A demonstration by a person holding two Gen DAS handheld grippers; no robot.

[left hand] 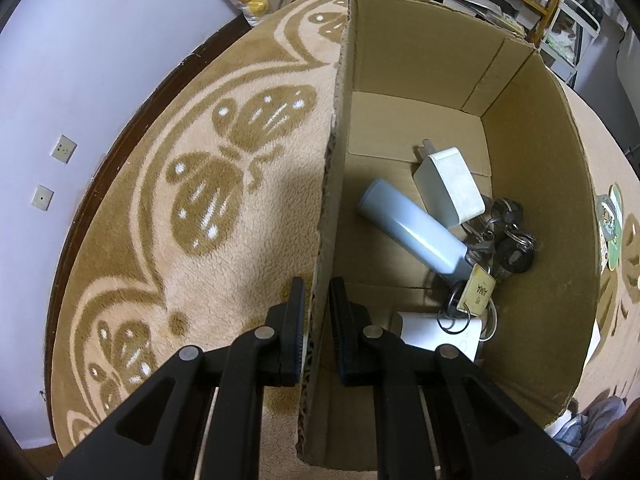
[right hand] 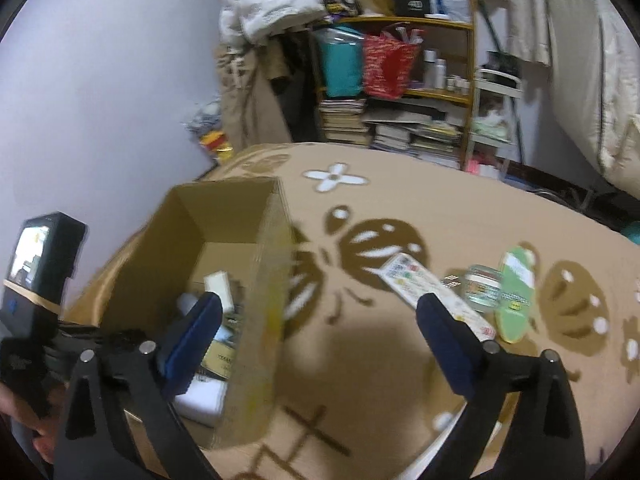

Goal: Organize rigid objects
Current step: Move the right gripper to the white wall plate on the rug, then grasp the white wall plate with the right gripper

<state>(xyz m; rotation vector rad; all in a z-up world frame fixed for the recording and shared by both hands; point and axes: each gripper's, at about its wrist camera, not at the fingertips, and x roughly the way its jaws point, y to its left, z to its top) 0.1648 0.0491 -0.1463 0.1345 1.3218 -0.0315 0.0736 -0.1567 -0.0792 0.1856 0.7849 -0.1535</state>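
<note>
Left gripper (left hand: 316,292) clamped on the near wall of the cardboard box (left hand: 536,184), one finger outside, one inside. Right gripper (right hand: 320,312) jaws wide apart, nothing between them, hanging over the box's right edge and the blanket (right hand: 400,216). Inside the box, nearest the clamped wall: white card (left hand: 424,330), then key bunch with tag (left hand: 476,290), blue bottle (left hand: 412,228) lying on its side, white charger (left hand: 448,186) beyond. Right of the box on the blanket: remote (right hand: 428,288), small jar (right hand: 482,288), green pack (right hand: 516,294). Shelf (right hand: 440,60) far behind the box.
</note>
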